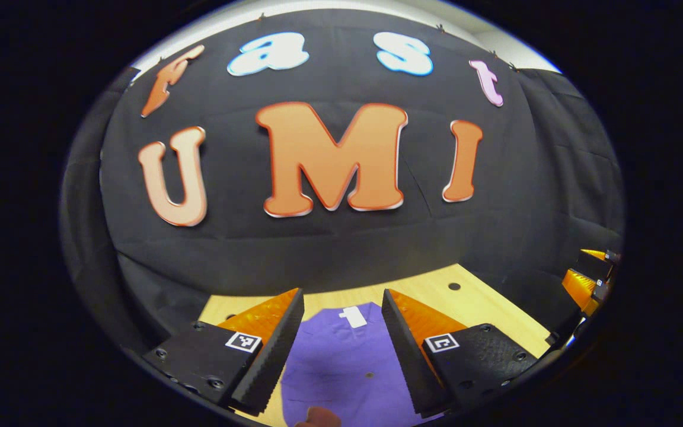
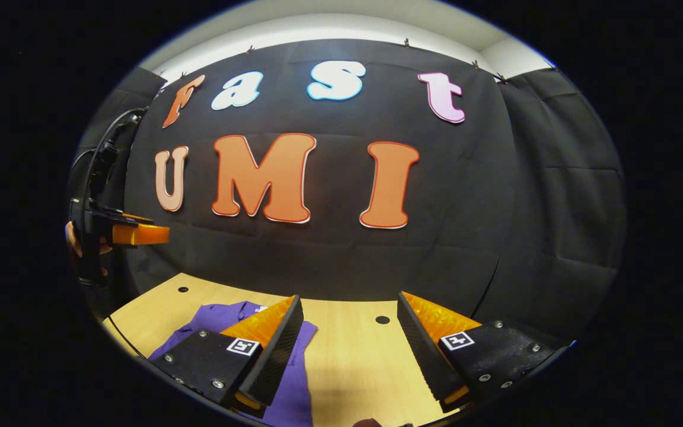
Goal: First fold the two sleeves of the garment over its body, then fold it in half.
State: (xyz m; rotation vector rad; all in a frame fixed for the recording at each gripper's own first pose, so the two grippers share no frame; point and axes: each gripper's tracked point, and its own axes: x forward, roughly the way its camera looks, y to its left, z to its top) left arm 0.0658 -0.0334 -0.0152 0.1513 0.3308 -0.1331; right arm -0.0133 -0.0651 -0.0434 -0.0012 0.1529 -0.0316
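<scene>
A purple garment (image 1: 341, 362) with a white neck label lies flat on the wooden table (image 1: 484, 305). My left gripper (image 1: 341, 308) hovers above it, open, fingers astride the collar end with nothing held. In the right gripper view the same garment (image 2: 217, 320) lies at the lower left, partly behind one finger. My right gripper (image 2: 350, 314) is open over bare wood to the garment's right. The left gripper (image 2: 134, 234), held by a hand, shows at the far left of the right gripper view. The right gripper (image 1: 590, 279) shows at the right edge of the left gripper view.
The black cloth wall (image 1: 329, 249) rises right behind the table's far edge. Small dark holes (image 2: 382, 319) dot the tabletop. A cable (image 2: 101, 160) runs up from the left gripper along the left wall.
</scene>
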